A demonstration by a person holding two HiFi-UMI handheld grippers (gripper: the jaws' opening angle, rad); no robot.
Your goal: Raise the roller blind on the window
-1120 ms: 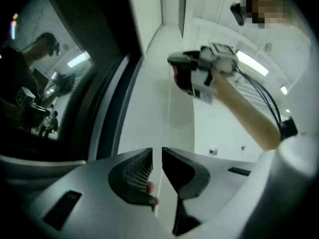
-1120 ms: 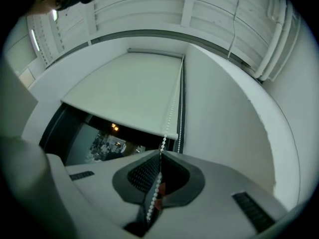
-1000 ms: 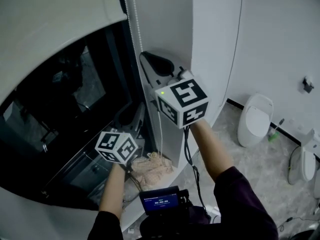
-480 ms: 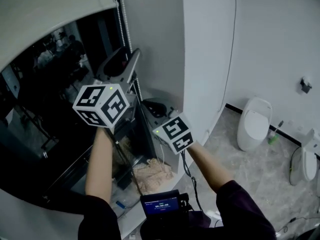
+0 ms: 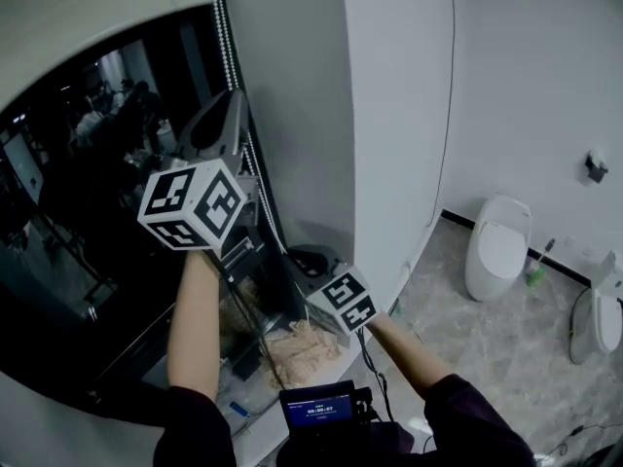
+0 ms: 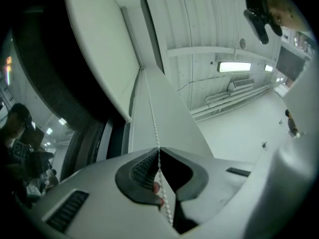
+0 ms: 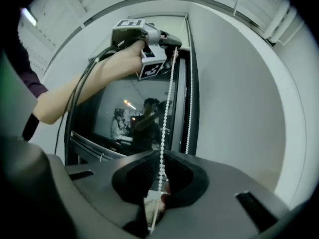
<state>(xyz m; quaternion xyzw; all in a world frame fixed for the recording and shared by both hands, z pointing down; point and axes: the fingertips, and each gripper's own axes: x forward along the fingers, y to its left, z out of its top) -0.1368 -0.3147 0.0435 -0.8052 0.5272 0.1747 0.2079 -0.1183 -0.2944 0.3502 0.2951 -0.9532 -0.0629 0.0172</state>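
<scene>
Left hand-held gripper (image 6: 158, 153) and right hand-held gripper (image 7: 162, 156) both clamp tight on one bead chain (image 7: 169, 93).

Pale blind (image 5: 78, 17) is covering only the top of the dark window (image 5: 88, 241); beaded white chain (image 5: 224, 37) is hanging taut along the right frame.

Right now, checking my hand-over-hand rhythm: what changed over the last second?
The left gripper let go, rose from below the right gripper to above it, and closed on the bead chain higher up. The right gripper moved down, staying shut on the chain.
</scene>
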